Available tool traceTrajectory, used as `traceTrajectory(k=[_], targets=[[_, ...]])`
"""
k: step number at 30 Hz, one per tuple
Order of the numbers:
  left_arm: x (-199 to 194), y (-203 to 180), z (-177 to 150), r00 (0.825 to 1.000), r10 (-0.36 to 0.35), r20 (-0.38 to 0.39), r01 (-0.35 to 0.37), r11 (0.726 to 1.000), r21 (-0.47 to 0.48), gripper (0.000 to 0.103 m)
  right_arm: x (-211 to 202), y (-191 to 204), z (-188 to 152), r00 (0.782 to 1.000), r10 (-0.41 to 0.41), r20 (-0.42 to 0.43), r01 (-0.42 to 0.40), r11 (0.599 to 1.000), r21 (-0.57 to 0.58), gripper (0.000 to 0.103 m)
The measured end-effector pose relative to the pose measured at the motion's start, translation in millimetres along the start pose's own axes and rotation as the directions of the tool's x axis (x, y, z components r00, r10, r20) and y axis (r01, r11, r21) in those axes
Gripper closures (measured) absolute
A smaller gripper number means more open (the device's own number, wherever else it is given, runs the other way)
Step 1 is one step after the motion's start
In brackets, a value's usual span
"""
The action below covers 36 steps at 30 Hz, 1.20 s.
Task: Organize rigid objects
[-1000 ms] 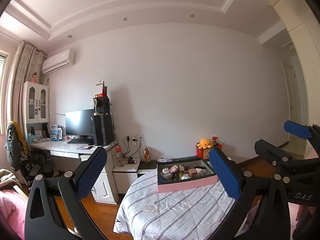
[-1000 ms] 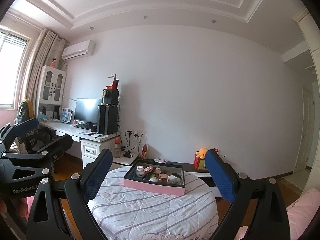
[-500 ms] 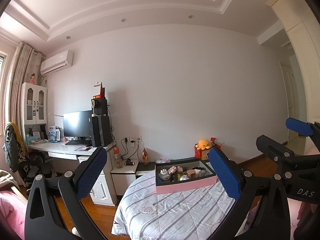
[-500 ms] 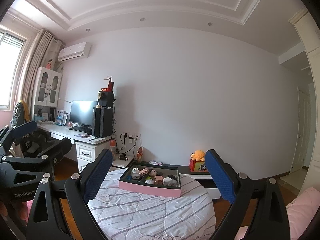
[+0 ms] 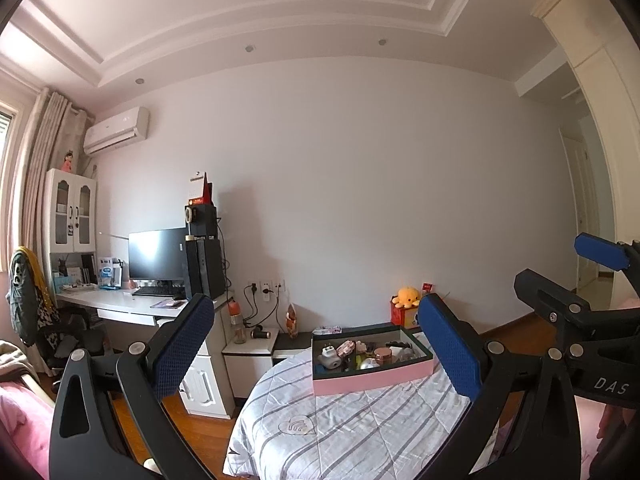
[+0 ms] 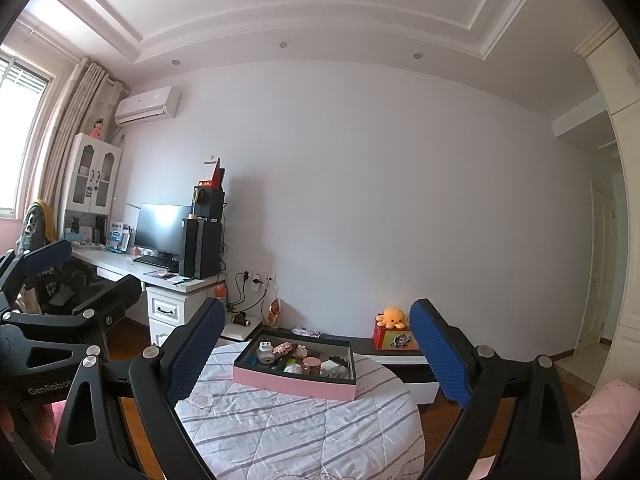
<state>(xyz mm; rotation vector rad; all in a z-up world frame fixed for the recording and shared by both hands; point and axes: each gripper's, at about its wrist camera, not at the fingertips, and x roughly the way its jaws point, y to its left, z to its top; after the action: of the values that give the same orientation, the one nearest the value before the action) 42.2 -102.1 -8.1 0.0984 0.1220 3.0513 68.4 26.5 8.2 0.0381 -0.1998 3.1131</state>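
Facing a bedroom wall, the left gripper (image 5: 316, 344), black-framed with blue textured pads (image 5: 182, 344), is spread wide and holds nothing; the right gripper (image 6: 316, 352), of the same build, is likewise spread wide and empty. Each tool appears at the edge of the other's view, side by side and well apart from the goods. Framed between the pads in both views lies the shallow pink rectangular box with a dark lining (image 5: 372, 378), resting on a round surface covered by a white quilted cloth with grey stripes (image 5: 352, 428). Inside the box lie assorted small rigid items (image 6: 298, 358), among them a white rounded device and a pinkish jar; finer detail is too small to tell. Behind the box, a yellow plush octopus (image 6: 393, 317) sits on a red carton atop a low dark cabinet. Farther left stands a white desk (image 5: 128, 306) bearing a black monitor (image 5: 158, 254) and a black computer tower.
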Motion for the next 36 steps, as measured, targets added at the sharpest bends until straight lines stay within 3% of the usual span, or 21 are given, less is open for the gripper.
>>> traceTrajectory(k=[16, 18, 36], targets=[[0, 3, 4, 1.0, 0.007, 0.021, -0.006, 0.999, -0.041, 0.0, -2, 8, 4, 1.0, 0.006, 0.014, -0.006, 0.999, -0.032, 0.008], [0, 5, 3, 1.0, 0.007, 0.024, -0.006, 0.999, -0.035, 0.0, -3, 9, 4, 0.999, -0.03, 0.019, 0.03, 0.999, -0.035, 0.0], [3, 5, 0, 1.0, -0.004, 0.01, 0.005, 0.999, -0.041, 0.0, -6, 6, 3, 1.0, -0.023, 0.014, 0.024, 0.999, -0.035, 0.0]])
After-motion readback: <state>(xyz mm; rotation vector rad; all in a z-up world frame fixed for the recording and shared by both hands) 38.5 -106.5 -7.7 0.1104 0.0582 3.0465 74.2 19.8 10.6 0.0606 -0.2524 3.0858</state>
